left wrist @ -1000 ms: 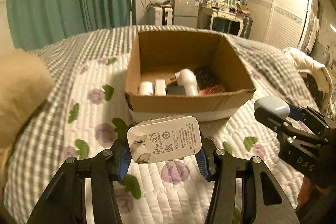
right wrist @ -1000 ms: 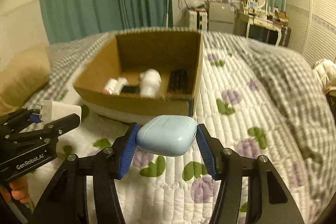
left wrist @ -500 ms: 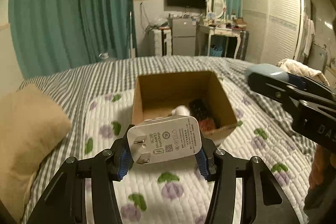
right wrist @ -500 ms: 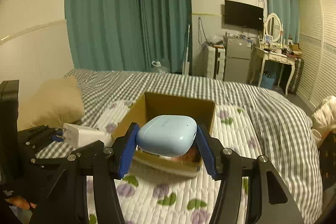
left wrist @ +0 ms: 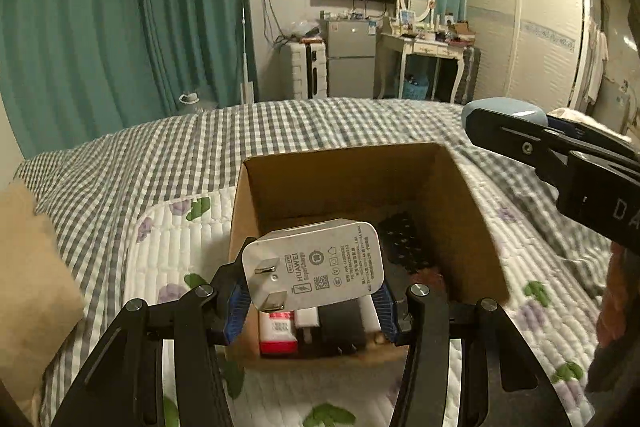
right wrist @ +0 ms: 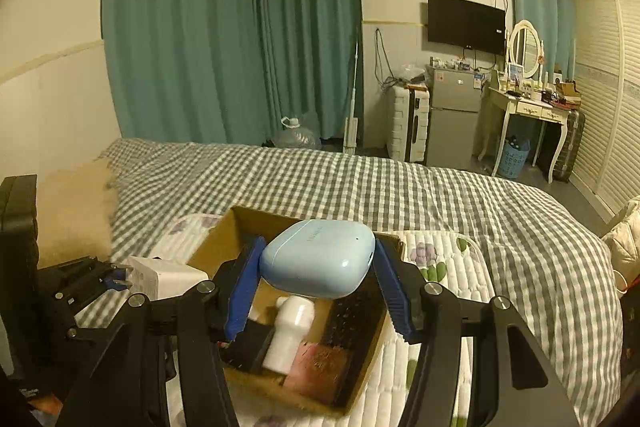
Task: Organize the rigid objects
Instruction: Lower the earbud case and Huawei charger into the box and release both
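Charger and earbud case each sit clamped in a hand-held gripper above the open box on the bed.

Only the left wrist view shows the charger's printed face: "HUAWEI SuperCharge", a QR code and fine print too small to read, with two flat prongs at its left end. It also shows a red-and-white item at the box's near wall. The right hand-held gripper enters at the right edge, lettered "DA", the pale blue case showing at its tip.

Only the right wrist view shows a white bottle, a pink item and a black keypad-like item on the box floor. The left hand-held gripper sits low at the left edge with the charger in its tips.

The left hand-held gripper is closed part-way on the charger's two ends. The right hand-held gripper is closed part-way on the case's sides; faint lettering on the lid is unreadable.
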The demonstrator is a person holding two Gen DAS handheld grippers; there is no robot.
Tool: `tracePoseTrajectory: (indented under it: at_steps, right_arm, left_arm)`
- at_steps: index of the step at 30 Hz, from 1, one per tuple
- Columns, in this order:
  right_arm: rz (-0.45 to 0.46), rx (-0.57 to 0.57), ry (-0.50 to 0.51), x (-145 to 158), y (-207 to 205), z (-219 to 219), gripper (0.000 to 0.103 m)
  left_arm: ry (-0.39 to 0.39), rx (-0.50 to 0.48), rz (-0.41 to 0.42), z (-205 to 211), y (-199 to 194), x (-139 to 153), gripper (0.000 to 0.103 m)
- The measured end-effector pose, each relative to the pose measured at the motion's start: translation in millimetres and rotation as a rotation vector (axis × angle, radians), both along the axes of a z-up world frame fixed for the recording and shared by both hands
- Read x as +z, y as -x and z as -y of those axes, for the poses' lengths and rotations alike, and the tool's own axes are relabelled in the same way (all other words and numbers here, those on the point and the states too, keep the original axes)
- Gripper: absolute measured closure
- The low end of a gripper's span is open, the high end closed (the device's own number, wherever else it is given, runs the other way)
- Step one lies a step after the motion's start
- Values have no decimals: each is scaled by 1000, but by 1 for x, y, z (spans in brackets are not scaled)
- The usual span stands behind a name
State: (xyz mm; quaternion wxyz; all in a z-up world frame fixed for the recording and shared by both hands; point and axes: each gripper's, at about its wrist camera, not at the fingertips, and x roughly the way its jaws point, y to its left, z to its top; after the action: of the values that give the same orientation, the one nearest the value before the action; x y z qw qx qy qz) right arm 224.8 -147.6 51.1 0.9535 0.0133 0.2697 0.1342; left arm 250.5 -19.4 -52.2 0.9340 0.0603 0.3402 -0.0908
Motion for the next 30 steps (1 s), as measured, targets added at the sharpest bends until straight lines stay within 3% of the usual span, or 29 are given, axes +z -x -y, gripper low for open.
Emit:
tracePoseTrajectory:
  at_steps: [8, 18, 21, 26, 30]
  right_arm:
    - [-63, 13, 31, -37, -46, -7, 48]
    - [-111, 10, 32, -67, -61, -4, 47]
    - [-118, -2, 33, -69, -62, -3, 47]
    - [-133, -5, 33, -71, -64, -6, 47]
    - [-158, -3, 31, -73, -73, -10, 47]
  left_arm:
    - [3, -14, -80, -3, -49, -22, 50]
    - [-20, 12, -162, 0, -74, -48, 50]
    - [-41, 8, -155, 4, -72, -50, 48]
    - [-36, 8, -114, 2, -66, -40, 32]
    - [-19, 7, -95, -7, -60, -31, 32]
